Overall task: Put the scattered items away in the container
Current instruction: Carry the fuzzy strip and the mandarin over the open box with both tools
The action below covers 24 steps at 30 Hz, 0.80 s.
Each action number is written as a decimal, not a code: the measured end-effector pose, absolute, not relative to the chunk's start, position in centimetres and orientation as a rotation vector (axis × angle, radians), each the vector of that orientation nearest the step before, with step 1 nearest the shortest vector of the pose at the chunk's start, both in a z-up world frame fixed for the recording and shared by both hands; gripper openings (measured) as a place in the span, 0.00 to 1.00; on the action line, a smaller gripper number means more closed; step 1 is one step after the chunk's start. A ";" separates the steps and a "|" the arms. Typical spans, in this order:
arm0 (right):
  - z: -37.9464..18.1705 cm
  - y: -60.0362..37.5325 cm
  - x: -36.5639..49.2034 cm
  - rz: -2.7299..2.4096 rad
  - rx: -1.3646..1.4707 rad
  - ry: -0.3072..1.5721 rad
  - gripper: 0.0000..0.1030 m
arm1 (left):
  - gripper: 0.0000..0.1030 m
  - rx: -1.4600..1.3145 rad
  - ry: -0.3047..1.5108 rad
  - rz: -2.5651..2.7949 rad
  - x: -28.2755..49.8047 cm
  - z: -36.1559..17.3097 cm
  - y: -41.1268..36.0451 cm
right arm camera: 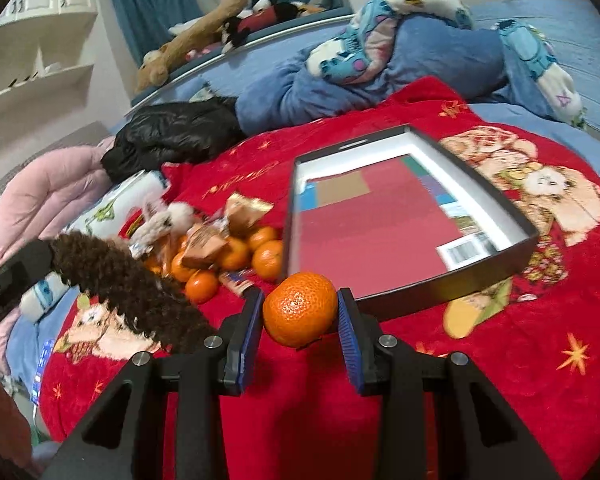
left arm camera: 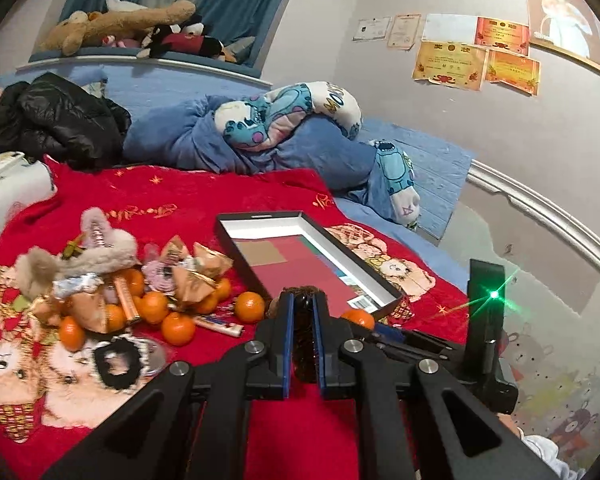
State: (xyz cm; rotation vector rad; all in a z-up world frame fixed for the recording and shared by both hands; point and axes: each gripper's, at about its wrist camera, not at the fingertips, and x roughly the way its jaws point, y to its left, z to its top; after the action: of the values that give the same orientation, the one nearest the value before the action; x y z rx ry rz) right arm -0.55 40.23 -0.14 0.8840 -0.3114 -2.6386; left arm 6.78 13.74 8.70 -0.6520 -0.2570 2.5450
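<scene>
My left gripper (left arm camera: 303, 305) is shut on a dark brown fuzzy hair tie (left arm camera: 305, 336), just short of the near end of the box. The hair tie shows as a long furry strip (right arm camera: 120, 280) in the right wrist view. My right gripper (right arm camera: 300, 301) is shut on a tangerine (right arm camera: 300, 309) at the near left corner of the shallow black box (right arm camera: 485, 181). The box has white walls and a red floor (left arm camera: 300, 276). Left of it lies a pile of tangerines (left arm camera: 178, 326), snack packets (left arm camera: 192, 280), fluffy hair clips (left arm camera: 108, 244) and a black scrunchie (left arm camera: 118, 362).
Everything lies on a red bear-print blanket (right arm camera: 500, 340) spread over a bed. Behind it are a black jacket (left arm camera: 56, 116), a blue duvet with plush toys (left arm camera: 284, 116) and a pink quilt (right arm camera: 48, 196). The wall (left arm camera: 540, 184) runs along the right.
</scene>
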 end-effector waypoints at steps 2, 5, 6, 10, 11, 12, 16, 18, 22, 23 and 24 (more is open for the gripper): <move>0.3 41.2 -0.9 -2.655 0.873 -0.340 0.34 | 0.09 -0.646 -0.246 2.553 6.4 9.0 14.5; 0.9 42.2 -1.5 -2.672 0.859 -0.374 0.34 | 0.09 -0.604 -0.235 2.545 6.0 9.7 15.2; 1.1 42.5 -1.6 -2.676 0.856 -0.383 0.34 | 0.09 -0.588 -0.235 2.526 5.8 10.2 15.6; 1.6 43.3 -2.5 -2.685 0.850 -0.420 0.34 | 0.09 -0.522 -0.199 2.526 5.2 11.3 16.7; 1.7 43.6 -2.7 -2.688 0.844 -0.430 0.34 | 0.09 -0.535 -0.198 2.524 4.8 11.3 17.0; 1.8 43.9 -2.9 -2.694 0.840 -0.439 0.34 | 0.09 -0.555 -0.196 2.518 4.1 11.3 17.4; 2.3 44.9 -3.8 -2.720 0.822 -0.457 0.34 | 0.09 -0.590 -0.174 2.494 1.8 11.2 18.6; 2.3 45.3 -4.4 -2.730 0.829 -0.458 0.34 | 0.09 -0.607 -0.157 2.502 0.6 11.1 19.1; 2.0 45.8 -5.8 -2.729 0.858 -0.464 0.34 | 0.09 -0.635 -0.123 2.498 -1.5 10.8 20.5; 1.8 45.8 -6.2 -2.722 0.867 -0.459 0.34 | 0.09 -0.659 -0.120 2.494 -2.2 10.6 20.9; 1.7 45.7 -6.5 -2.719 0.874 -0.455 0.34 | 0.09 -0.691 -0.112 2.492 -2.9 10.3 21.4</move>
State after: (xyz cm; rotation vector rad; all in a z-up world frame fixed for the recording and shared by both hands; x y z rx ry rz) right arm -6.48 45.74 1.70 0.8742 -0.4550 -2.7192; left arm -2.87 21.37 10.30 -0.6905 -0.1118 2.4918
